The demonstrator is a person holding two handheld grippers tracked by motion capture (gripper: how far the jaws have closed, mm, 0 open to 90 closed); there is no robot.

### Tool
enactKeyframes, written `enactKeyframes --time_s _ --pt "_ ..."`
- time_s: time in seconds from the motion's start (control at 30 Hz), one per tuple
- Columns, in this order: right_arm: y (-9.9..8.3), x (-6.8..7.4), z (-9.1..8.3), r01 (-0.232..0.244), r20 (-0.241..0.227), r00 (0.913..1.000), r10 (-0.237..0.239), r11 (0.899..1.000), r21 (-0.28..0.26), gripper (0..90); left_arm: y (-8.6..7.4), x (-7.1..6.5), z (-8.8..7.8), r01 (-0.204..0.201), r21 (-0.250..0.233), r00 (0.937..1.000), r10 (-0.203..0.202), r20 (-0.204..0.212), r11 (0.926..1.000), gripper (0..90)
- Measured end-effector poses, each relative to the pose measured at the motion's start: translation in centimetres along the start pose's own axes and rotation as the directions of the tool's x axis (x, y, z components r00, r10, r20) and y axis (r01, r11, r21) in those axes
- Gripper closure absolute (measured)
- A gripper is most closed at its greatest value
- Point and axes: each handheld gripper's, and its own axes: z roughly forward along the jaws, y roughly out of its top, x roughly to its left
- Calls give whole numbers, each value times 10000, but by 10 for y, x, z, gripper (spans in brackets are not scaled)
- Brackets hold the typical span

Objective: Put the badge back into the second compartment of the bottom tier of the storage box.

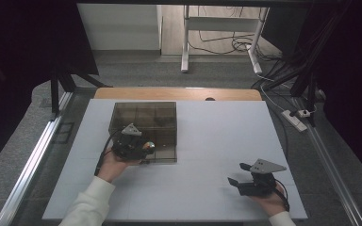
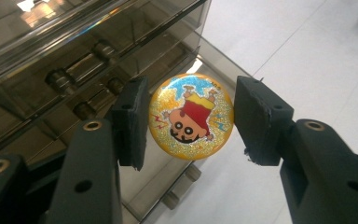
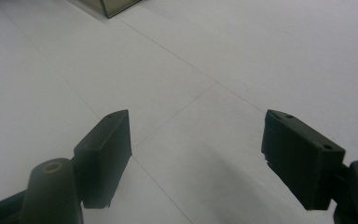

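A round cartoon badge (image 2: 191,116) is gripped between the left gripper's (image 2: 189,121) jaws beside the smoked plastic box (image 2: 74,56), while the right gripper's (image 3: 196,154) jaws are held wide apart, empty, above the bench (image 3: 214,70).

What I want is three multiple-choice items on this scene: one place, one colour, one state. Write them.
1. Where is the badge?
A. Inside a cup
B. Between the left gripper's jaws
C. Under a cloth

2. What is the badge's main colour?
A. Yellow
B. Green
C. Purple

3. What state is the right gripper in?
A. Shut on a pen
B. Shut on a cup
C. Open and empty

Key:
1 B: both pads meet the badge's edges, next to the box.
2 A: its glittery ground is yellow.
3 C: its jaws stand apart over the table.
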Motion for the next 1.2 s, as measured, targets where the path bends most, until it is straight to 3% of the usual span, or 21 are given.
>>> enactKeyframes --time_s 0.77,1.2 --pt "0 1 1 110 33 9999 -110 9999 85 245 -8 8 19 -96 953 9963 176 -837 9954 473" --pt "0 1 0 108 51 9999 -108 9999 74 245 -8 6 25 -225 1149 9947 337 -967 9931 472"
